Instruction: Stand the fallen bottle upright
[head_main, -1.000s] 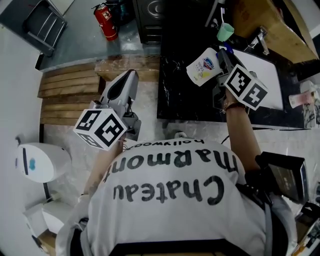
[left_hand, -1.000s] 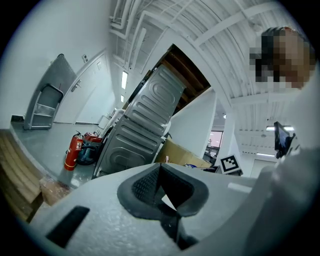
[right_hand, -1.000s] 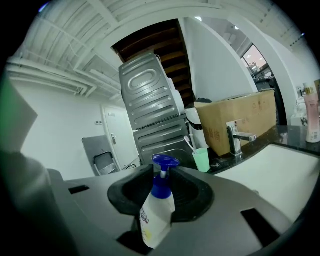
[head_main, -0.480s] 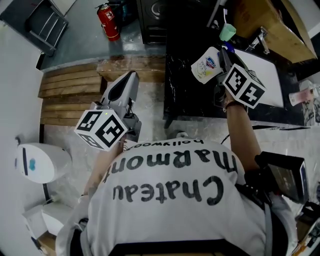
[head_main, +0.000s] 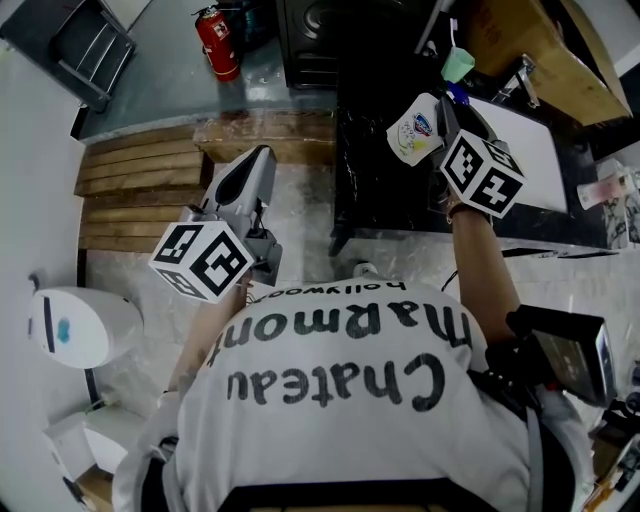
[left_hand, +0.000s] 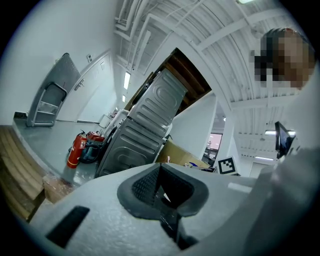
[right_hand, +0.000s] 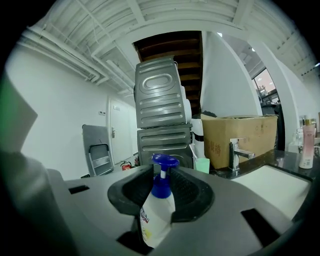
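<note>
The bottle (head_main: 414, 130), white with a blue pump, is being carried clear of any surface, at about one o'clock in the head view, above the far part of the black counter (head_main: 385, 200). In the right gripper view the bottle (right_hand: 156, 212) is being shown pump uppermost and leaning slightly, so the uprighting is being judged as largely done and the setting-down as not yet done. It is being pinched at its body by the right gripper (head_main: 446, 118), whose jaws are being held partly spread by the bottle's width; the grip is being kept low on the body, probably so that the pump is left free and the base can be lowered flat.

Just beyond, toward two o'clock, the white sink (head_main: 545, 150) with its faucet (right_hand: 239, 150) is being avoided, and a green cup (head_main: 457, 63) is standing at twelve o'clock of the bottle. A flat patch of counter, apart from both, is being judged the likely landing place; a tilted base could let the bottle topple again.

Well apart, at nine o'clock, the left gripper (head_main: 252, 172) is being held level over the floor, beside the wooden boards (head_main: 140, 190). Its jaws are being pressed together on nothing, as the left gripper view is showing, seemingly so that this gripper is being kept out of the way.
</note>
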